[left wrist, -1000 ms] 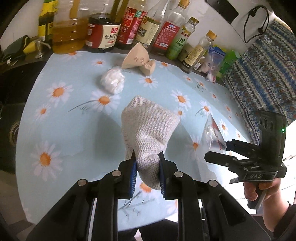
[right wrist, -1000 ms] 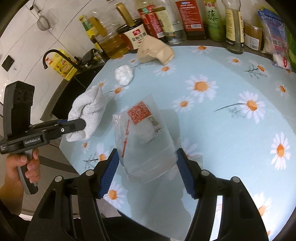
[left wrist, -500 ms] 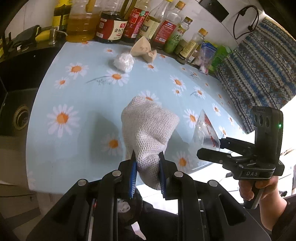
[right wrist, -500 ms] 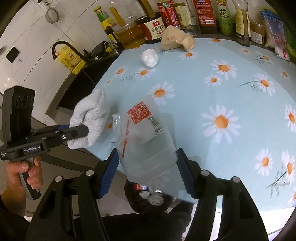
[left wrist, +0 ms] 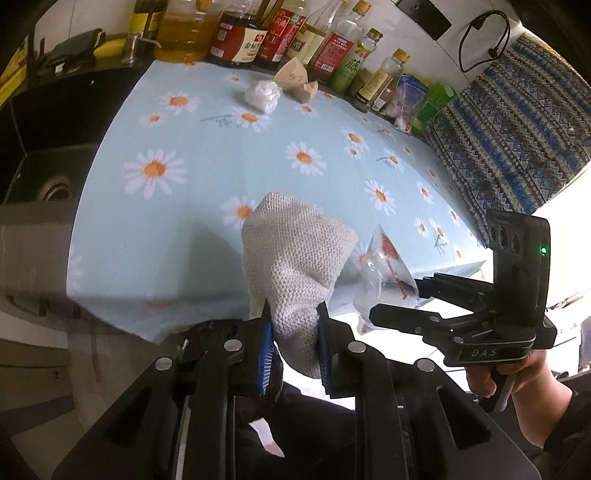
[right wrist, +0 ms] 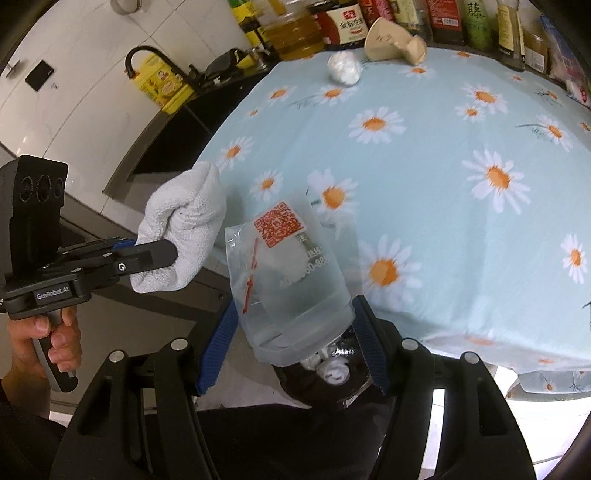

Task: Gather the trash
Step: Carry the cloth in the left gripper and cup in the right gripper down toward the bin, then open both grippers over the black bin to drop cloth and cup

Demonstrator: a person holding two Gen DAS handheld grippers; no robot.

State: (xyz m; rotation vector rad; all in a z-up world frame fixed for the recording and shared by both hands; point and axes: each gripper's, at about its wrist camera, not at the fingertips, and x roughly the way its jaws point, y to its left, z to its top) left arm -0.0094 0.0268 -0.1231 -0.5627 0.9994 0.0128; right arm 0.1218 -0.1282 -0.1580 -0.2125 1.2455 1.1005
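Observation:
My left gripper (left wrist: 293, 349) is shut on a folded white cloth (left wrist: 295, 262), held off the table's near edge; the cloth also shows in the right wrist view (right wrist: 184, 229). My right gripper (right wrist: 291, 345) is shut on a clear plastic bag (right wrist: 288, 273) with a red QR label, held over a black-lined trash bin (right wrist: 332, 373) below the table edge. The bag shows in the left wrist view (left wrist: 384, 269). A crumpled white wad (right wrist: 344, 67) and a tan paper wrapper (right wrist: 391, 38) lie at the table's far side.
The table has a blue daisy tablecloth (right wrist: 443, 184). A row of sauce and oil bottles (left wrist: 280, 33) lines the far edge. A black sink counter (right wrist: 184, 122) is to the left. A patterned blue fabric (left wrist: 509, 122) is on the right.
Both grippers have pulled back from over the table to beyond its near edge, carrying the cloth and bag. The trash bin has come into view under the right gripper.

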